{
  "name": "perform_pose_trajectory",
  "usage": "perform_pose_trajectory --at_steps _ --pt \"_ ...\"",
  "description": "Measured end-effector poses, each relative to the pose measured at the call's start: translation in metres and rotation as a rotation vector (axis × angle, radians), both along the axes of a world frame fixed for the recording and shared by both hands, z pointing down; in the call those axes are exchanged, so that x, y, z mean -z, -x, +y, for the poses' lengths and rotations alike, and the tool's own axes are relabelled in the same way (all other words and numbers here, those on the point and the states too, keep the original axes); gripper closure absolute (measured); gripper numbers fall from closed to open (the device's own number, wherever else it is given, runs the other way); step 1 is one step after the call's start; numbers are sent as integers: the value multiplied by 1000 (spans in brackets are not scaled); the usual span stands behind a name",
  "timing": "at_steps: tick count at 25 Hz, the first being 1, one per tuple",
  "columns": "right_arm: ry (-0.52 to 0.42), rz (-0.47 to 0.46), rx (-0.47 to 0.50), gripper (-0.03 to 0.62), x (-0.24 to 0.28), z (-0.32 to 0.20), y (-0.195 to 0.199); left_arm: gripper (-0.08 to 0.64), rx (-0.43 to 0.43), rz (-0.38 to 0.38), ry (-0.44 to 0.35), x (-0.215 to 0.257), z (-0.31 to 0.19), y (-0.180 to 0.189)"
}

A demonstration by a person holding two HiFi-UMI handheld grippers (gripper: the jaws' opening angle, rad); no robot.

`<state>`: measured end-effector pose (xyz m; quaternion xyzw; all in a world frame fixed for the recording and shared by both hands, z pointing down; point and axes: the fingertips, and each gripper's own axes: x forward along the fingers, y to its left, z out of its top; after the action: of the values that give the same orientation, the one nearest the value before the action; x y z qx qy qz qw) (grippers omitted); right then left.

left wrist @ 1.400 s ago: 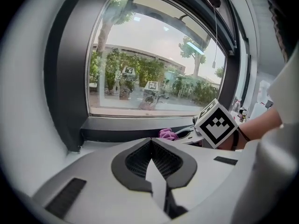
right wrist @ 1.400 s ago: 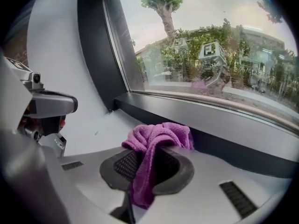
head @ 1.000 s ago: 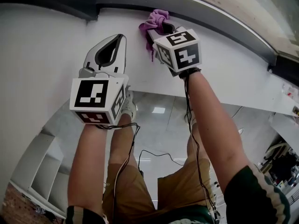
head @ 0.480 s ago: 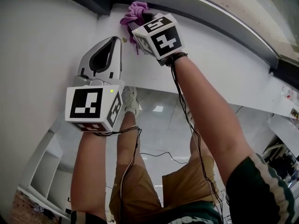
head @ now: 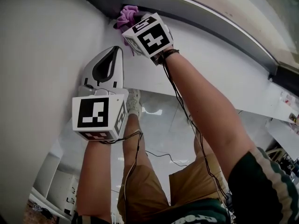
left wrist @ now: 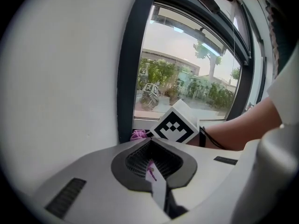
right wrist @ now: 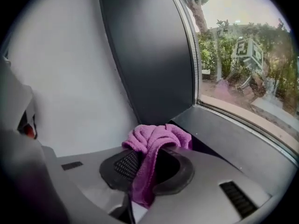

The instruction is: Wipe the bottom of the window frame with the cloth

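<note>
Purple cloth (right wrist: 154,136) sits clamped between the fingers of our right gripper (right wrist: 156,164), with the window frame (right wrist: 224,134) just ahead; the fingers of our left gripper (left wrist: 152,146) are closed together, empty.

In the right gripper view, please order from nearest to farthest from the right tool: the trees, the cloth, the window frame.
1. cloth, held in the right tool.
2. window frame, just ahead, lower right.
3. trees, outside beyond the glass.
</note>
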<state>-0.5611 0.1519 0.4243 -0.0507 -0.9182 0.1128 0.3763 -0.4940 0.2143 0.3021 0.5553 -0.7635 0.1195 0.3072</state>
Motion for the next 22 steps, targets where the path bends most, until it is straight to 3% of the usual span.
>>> perform_pose_trajectory --at_steps 13,22 --pt "98 31 80 523 1 60 -6 553 28 17 -8 9 32 6" --pt "231 65 95 523 -1 114 -36 553 43 37 -6 14 71 -19"
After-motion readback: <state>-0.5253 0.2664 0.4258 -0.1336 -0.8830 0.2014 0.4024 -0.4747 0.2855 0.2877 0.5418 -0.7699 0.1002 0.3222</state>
